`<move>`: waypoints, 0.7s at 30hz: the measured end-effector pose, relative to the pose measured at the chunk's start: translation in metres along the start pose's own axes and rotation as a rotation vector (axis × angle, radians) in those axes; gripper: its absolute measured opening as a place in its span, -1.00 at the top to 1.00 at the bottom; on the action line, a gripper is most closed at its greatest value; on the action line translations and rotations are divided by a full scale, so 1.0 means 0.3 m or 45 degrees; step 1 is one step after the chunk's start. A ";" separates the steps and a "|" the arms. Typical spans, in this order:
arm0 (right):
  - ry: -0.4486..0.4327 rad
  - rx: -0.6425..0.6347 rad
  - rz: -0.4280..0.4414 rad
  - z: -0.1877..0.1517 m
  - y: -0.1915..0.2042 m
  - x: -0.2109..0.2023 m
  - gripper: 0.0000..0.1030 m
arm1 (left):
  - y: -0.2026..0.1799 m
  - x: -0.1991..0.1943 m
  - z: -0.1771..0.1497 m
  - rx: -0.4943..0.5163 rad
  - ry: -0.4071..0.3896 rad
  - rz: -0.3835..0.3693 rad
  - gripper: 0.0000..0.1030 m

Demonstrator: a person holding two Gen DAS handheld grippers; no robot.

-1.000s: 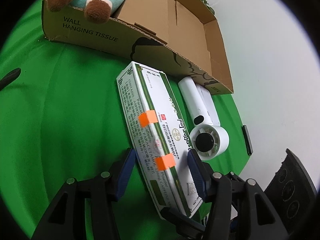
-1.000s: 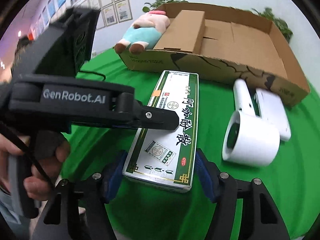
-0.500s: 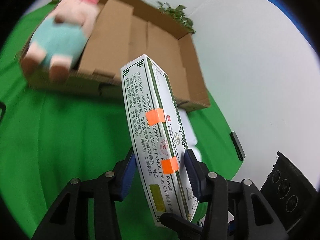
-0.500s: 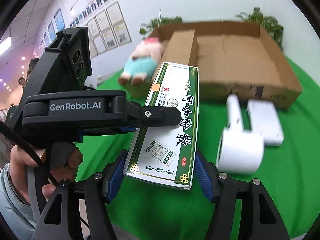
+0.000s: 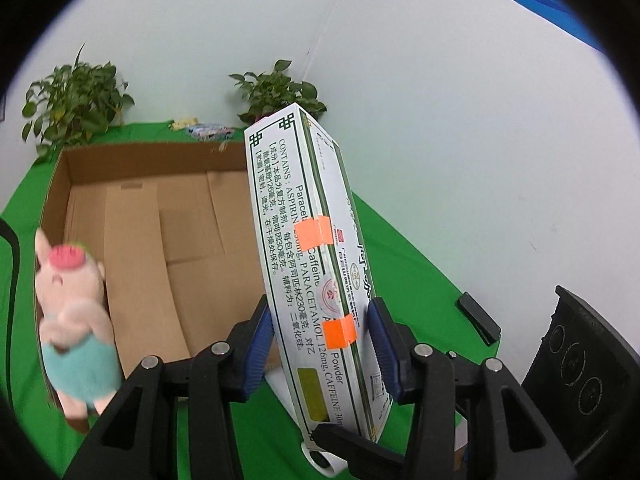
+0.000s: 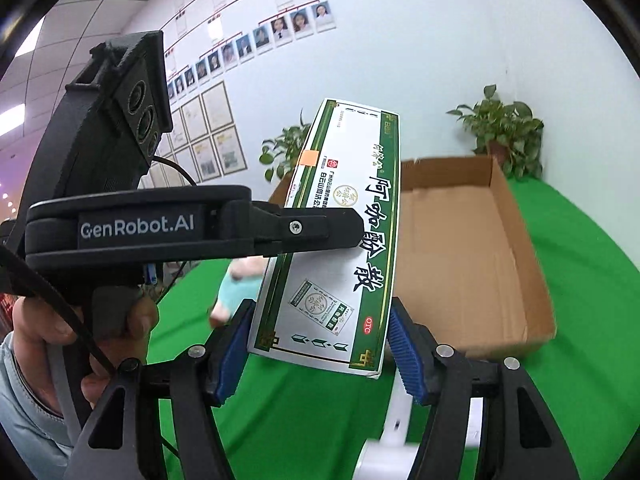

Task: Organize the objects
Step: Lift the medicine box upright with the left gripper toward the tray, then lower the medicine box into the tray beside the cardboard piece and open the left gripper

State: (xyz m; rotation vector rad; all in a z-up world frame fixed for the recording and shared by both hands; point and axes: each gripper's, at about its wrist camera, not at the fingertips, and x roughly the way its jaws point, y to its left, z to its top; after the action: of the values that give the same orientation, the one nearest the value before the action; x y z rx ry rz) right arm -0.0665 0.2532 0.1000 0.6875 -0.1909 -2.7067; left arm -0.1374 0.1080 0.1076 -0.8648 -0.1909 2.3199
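Note:
A long white and green medicine box (image 5: 304, 240) with orange tape tabs hangs in the air, tilted, above the green table. My left gripper (image 5: 320, 340) is shut across its thin sides near the lower end. In the right wrist view the medicine box (image 6: 348, 220) shows its printed top, and my right gripper (image 6: 320, 344) is shut across its width at the near end. One left gripper finger (image 6: 312, 226) lies over the box's left edge. Behind stands an open cardboard box (image 5: 140, 240), its floor (image 6: 460, 260) bare.
A pink plush pig (image 5: 72, 320) in teal leans on the cardboard box's left wall. A white hair dryer (image 6: 396, 432) lies on the green cloth below the grippers. Potted plants (image 5: 72, 100) stand behind the carton, a black bar (image 5: 478, 318) near the table's right edge.
Both grippers have risen with the medicine box, which lay flat on the cloth a second ago. The carton and table have dropped lower in both views, and the left gripper has rolled.

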 end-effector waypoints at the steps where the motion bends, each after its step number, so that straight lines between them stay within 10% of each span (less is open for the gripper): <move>1: 0.002 -0.001 0.003 0.027 -0.009 0.015 -0.18 | 0.008 0.008 0.025 0.004 -0.004 0.005 0.11; 10: 0.142 0.102 0.098 0.207 -0.101 0.198 -0.18 | 0.217 0.050 0.147 -0.089 0.048 0.007 0.14; 21: 0.375 0.171 0.121 0.073 -0.157 0.437 -0.18 | 0.399 0.246 0.001 -0.265 0.223 0.041 0.14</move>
State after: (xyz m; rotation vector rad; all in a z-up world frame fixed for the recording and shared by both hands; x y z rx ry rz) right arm -0.1991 0.2514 0.0519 1.0769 -0.3243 -2.4824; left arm -0.2427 0.0604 0.0274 -1.1761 -0.3501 2.2668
